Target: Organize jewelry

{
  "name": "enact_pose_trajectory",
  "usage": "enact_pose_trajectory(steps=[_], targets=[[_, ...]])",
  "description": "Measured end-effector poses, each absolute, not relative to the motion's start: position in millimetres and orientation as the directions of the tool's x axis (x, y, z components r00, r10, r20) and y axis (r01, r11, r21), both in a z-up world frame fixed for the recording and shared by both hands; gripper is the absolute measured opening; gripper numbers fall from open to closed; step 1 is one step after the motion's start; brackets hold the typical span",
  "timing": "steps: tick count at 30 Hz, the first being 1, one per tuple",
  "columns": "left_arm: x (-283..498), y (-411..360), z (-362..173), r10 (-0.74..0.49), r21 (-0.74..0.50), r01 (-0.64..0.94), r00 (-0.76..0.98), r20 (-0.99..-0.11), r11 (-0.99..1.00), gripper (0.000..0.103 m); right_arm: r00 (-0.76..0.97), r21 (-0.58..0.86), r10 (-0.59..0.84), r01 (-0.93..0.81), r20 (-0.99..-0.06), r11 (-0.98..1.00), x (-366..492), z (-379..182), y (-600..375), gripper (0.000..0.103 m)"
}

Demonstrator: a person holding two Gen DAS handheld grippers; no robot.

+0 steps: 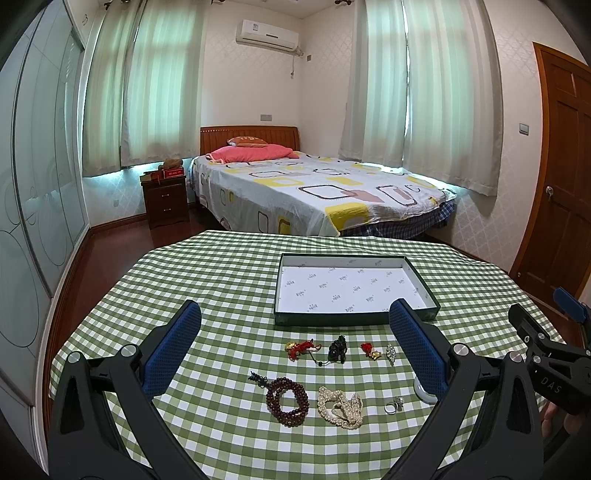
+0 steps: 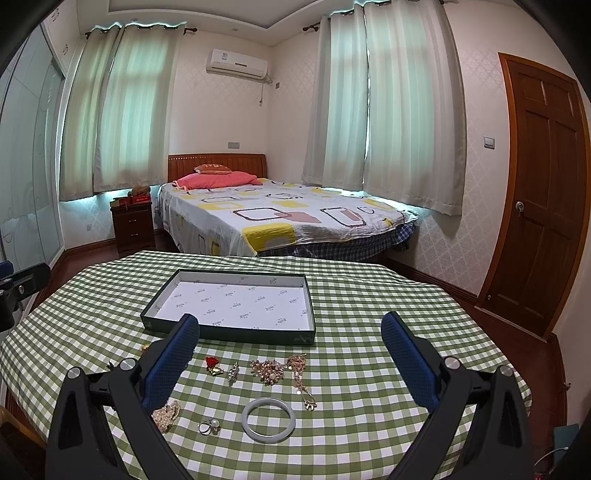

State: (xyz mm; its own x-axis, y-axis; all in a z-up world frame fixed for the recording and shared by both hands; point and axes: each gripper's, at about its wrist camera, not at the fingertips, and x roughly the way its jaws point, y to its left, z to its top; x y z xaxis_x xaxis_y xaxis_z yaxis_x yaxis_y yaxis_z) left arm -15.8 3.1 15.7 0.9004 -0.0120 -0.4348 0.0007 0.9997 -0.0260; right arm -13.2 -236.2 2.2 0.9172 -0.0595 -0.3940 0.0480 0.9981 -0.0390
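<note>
Where tongs overlap, pearl strand [image 2: 166, 415] half-hidden.

Bedroom: bed [image 1: 306, 192] centre frame, nightstand [image 1: 165, 199] left, curtained windows [image 1: 147, 85] backlit, AC unit [image 1: 267, 35] upper centre, wooden door [image 2: 543, 192] right, floor probably dark wood.

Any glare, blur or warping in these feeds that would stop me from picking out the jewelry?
Left wrist view: sharp, evenly lit; fisheye bows the door and wardrobe, and the right finger pad hides part of the white bangle. Right wrist view: equally sharp, bangle fully visible, no glare; the left pad covers some pearls.
</note>
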Motion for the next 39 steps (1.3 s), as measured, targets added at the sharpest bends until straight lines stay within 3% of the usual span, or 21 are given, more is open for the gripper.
enact_pose_trajectory(steps=[30, 39], targets=[[-15.2, 7.0, 8.6, -0.005, -0.03, -0.009, 0.896, -0.444, 1.0, 0.099, 0.922, -0.038, -0.052, 0.041, -0.384, 0.998, -14.5, -0.6, -233.9, 0.096], [12.1, 25.9, -28.8, 0.02, -0.016, -0.031, 0.874, -0.485, 0.999, 0.099, 0.913, -0.034, -0.015, 0.001, -0.407, 0.999, -0.3, -40.2, -241.0, 0.096]])
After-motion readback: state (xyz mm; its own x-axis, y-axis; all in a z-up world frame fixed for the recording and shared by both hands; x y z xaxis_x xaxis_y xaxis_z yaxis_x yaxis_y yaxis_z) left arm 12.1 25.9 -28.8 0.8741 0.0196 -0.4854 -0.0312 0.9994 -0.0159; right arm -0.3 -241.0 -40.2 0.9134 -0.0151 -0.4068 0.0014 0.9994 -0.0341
